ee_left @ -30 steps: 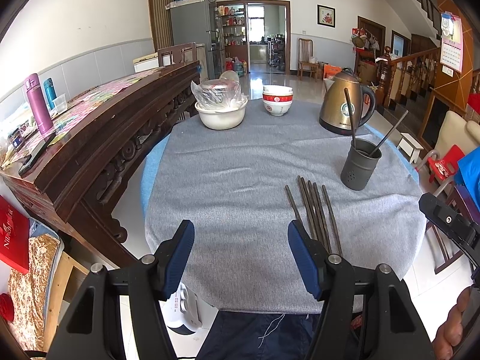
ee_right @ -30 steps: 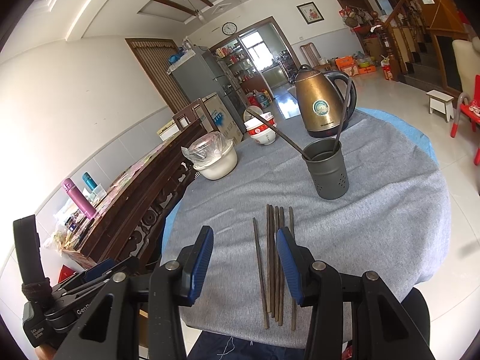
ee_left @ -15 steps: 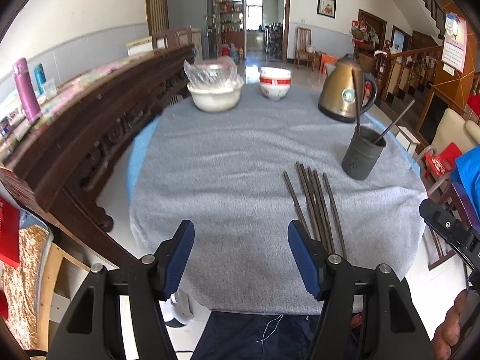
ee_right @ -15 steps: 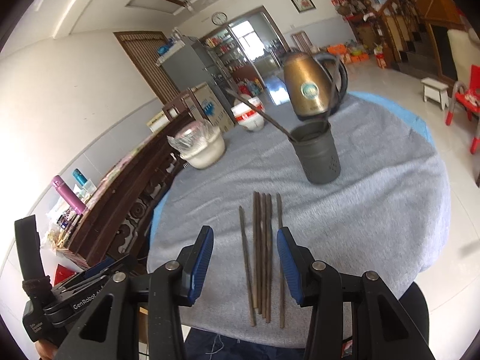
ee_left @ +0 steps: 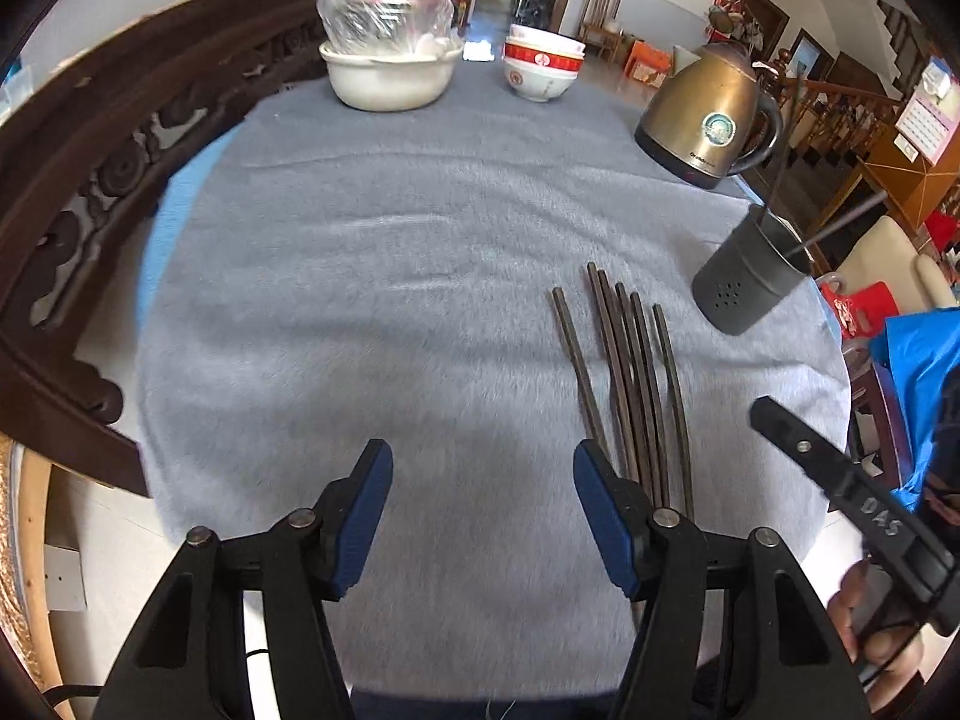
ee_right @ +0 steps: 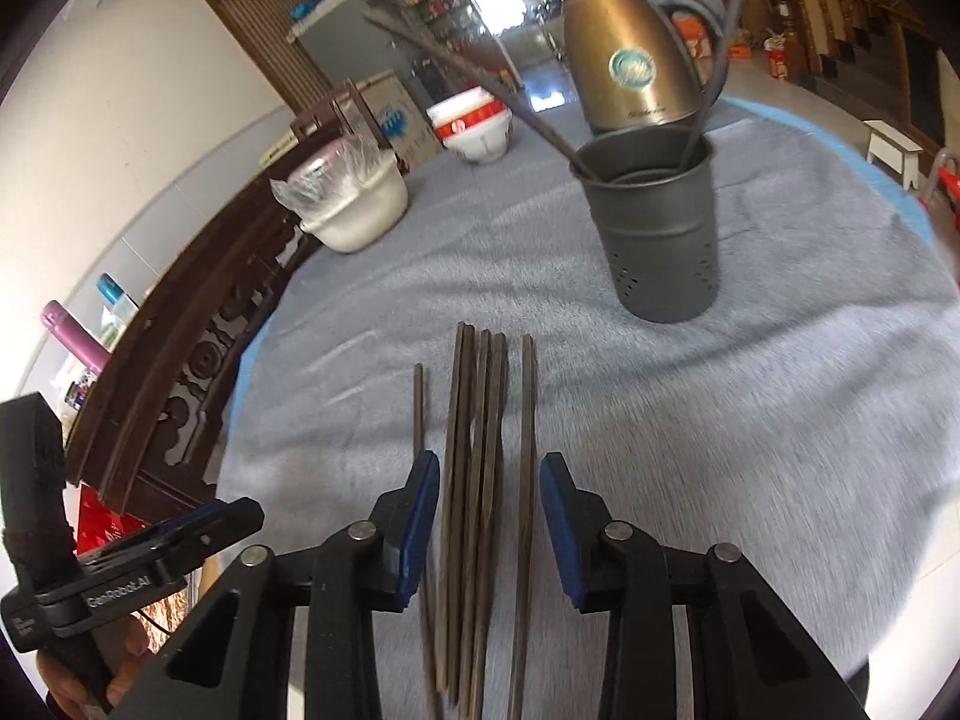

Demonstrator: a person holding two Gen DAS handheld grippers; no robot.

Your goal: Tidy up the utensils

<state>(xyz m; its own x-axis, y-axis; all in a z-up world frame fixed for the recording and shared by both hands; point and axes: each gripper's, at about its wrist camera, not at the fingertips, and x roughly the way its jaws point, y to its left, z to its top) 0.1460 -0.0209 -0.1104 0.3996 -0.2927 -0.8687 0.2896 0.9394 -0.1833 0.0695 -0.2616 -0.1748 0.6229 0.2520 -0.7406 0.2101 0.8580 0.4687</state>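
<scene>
Fingers (ee_left: 363, 498) of the left gripper (ee_left: 483, 507) are spread wide with nothing between them, hovering over the grey-clothed counter (ee_left: 372, 324) just left of the chopsticks (ee_left: 624, 378). Those chopsticks lie side by side on the cloth, one a little apart on the left. Right gripper (ee_right: 489, 519) fingers (ee_right: 420, 516) are spread too, straddling the near ends of the bundle. Beyond the chopsticks, to the right, stands the dark perforated holder (ee_right: 657, 222), two utensils leaning in it, the brass kettle (ee_right: 630, 66) behind.
</scene>
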